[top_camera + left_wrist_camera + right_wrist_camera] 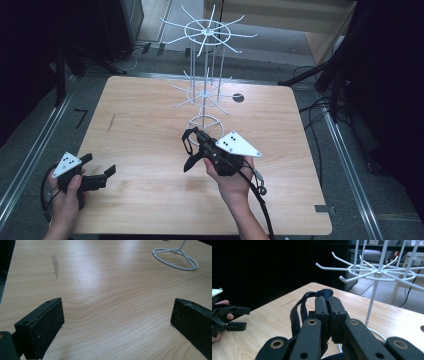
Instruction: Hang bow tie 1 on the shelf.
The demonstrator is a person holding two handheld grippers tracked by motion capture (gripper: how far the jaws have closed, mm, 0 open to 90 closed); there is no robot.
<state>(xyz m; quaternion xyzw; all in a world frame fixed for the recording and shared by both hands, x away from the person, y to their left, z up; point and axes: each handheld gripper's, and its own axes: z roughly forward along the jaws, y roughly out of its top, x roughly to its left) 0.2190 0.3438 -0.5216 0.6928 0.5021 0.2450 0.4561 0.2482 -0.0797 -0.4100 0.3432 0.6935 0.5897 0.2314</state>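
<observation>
1. The dark strap loop (300,308) is what I have in hand: its knotted end (325,293) sticks out just past the tips of my right gripper (328,301), and the loops hang down the side of one jaw.
2. From the high view the strap loop (189,141) dangles off the gripper's nose above the table, just in front of the rack's ring base.
3. My right gripper (200,137) has its jaws pressed together on the strap, no gap between the pads.
4. The white wire rack (205,75) stands upright just beyond, its hooked arms (352,272) spreading out at two levels.
5. My left gripper (97,175) sits well apart near the table's near left corner, jaws spread wide with bare wood between them.
6. The wooden table (105,290) carries a dark smear (55,265).
</observation>
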